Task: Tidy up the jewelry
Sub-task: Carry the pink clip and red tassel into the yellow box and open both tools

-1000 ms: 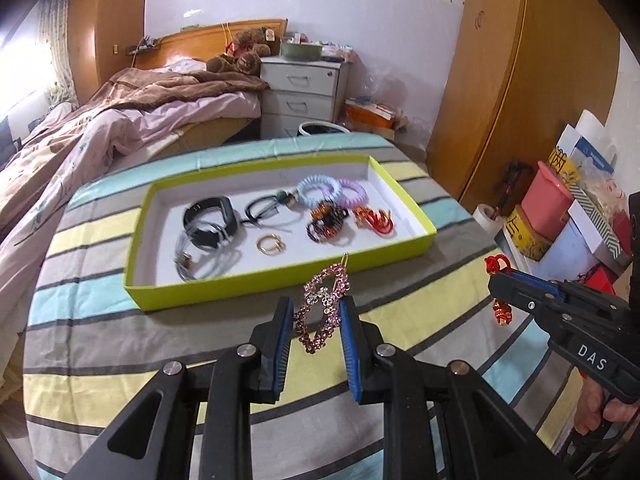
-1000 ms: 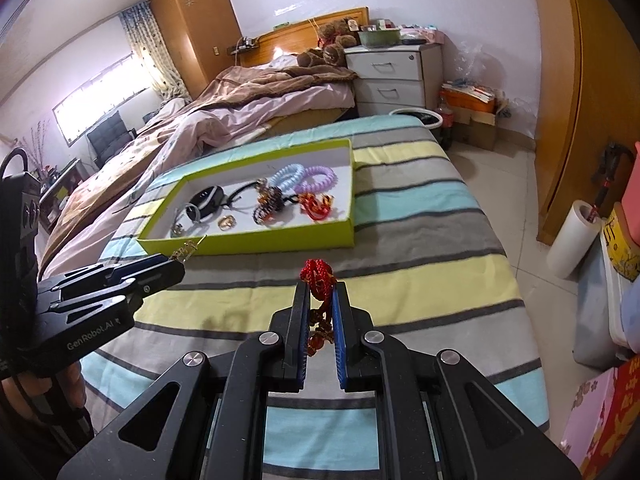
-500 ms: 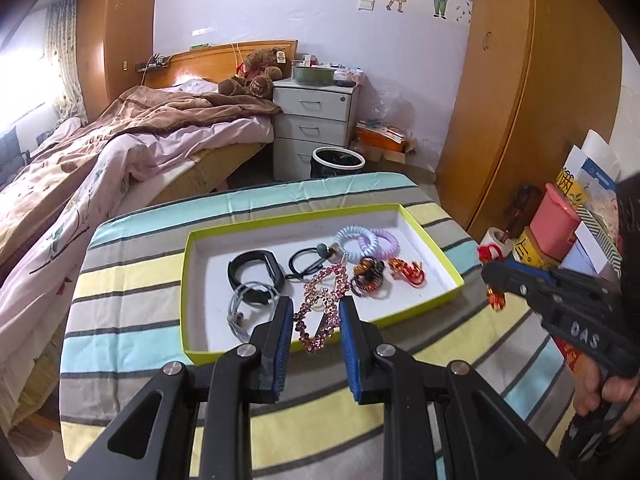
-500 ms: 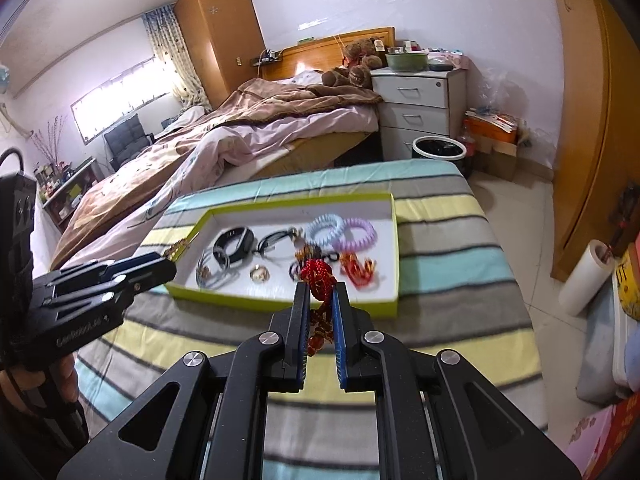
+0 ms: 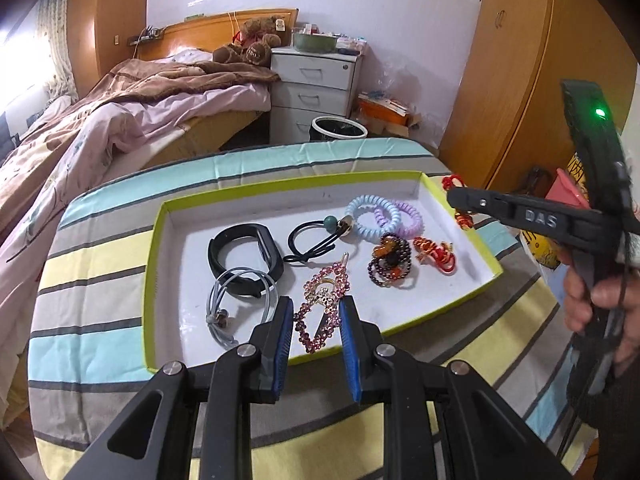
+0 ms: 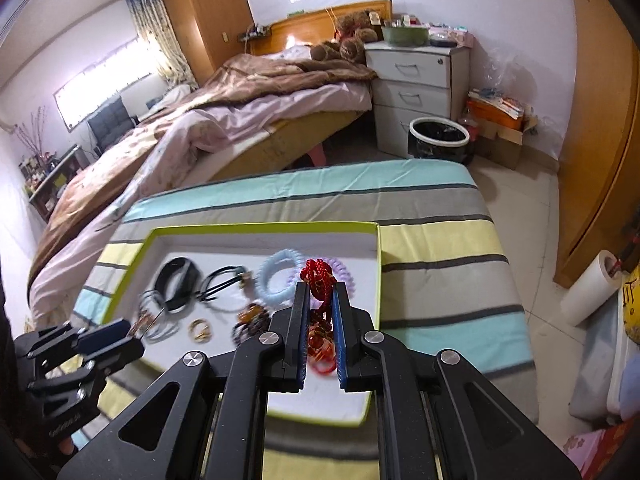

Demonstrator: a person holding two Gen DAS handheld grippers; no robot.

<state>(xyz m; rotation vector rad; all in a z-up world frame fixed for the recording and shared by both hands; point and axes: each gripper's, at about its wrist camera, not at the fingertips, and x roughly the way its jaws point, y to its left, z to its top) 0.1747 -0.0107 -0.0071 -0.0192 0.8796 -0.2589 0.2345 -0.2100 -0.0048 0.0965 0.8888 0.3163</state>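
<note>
My left gripper [image 5: 317, 312] is shut on a pink rhinestone hair clip [image 5: 323, 307], held over the near edge of the lime-rimmed white tray [image 5: 486, 254]. In the tray lie a black band [image 5: 244, 254], a grey cord [image 5: 240, 306], a black hair tie [image 5: 314, 238], blue and purple coil ties [image 5: 372, 216], a dark bead bracelet [image 5: 390, 264] and a red-gold bracelet [image 5: 436, 252]. My right gripper [image 6: 320, 298] is shut on a red knotted charm [image 6: 318, 280] above the tray's right part [image 6: 378, 276]. That same gripper [image 5: 454, 200] shows at the tray's far right corner in the left wrist view.
The tray sits on a striped cloth [image 5: 100, 264] over a small table. Behind stand a bed [image 5: 120, 120], a white nightstand [image 5: 316, 88] and a bin [image 5: 338, 130]. A wardrobe [image 5: 516, 80] and boxes crowd the right side. A paper roll [image 6: 592, 296] stands on the floor.
Both grippers have moved forward from the near side of the cloth to over the tray, each still holding its piece. The tray looks larger and closer in both views.
</note>
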